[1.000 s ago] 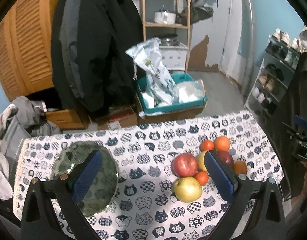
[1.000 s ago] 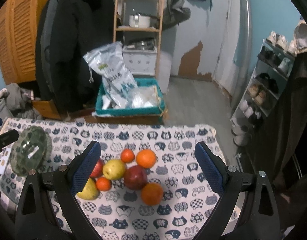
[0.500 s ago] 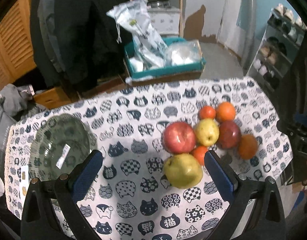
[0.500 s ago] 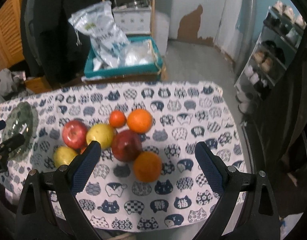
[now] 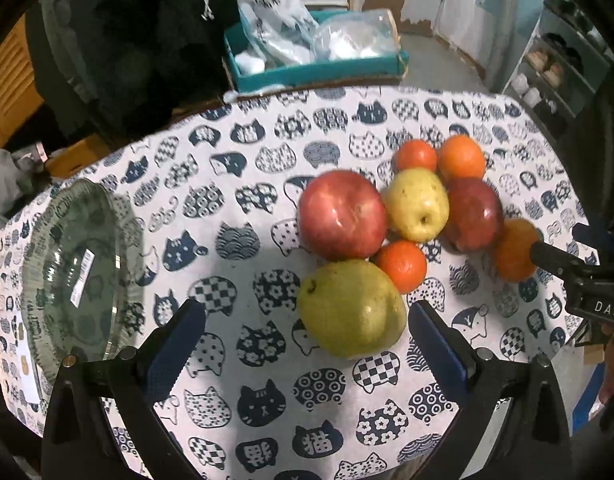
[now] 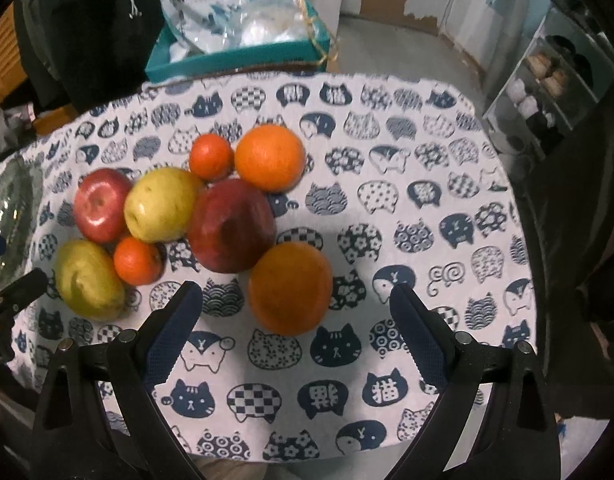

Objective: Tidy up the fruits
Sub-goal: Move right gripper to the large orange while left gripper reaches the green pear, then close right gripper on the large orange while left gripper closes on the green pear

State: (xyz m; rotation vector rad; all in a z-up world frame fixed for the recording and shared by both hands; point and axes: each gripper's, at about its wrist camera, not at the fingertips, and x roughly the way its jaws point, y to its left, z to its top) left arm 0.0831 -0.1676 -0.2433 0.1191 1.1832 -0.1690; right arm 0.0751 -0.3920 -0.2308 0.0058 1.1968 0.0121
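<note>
Left gripper (image 5: 307,340): jaws wide apart, holding nothing, above the tabletop's near edge; green pear (image 5: 351,308) lies between them.
Right gripper (image 6: 291,328): spread wide, empty; large orange (image 6: 290,287) just ahead.
Pear axis: stem end toward the far left.
Fruit cluster: red apple (image 5: 342,214), yellow apple (image 5: 418,204), dark apple (image 6: 231,226) touching, mid-table.
Glass bowl (image 5: 75,276): left edge, well apart.
Teal box (image 6: 243,54): beyond the far edge.

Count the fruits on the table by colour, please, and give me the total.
Red: 2
Yellow-green: 2
Orange, large: 2
Orange, small: 2
Total: 8 fruits
</note>
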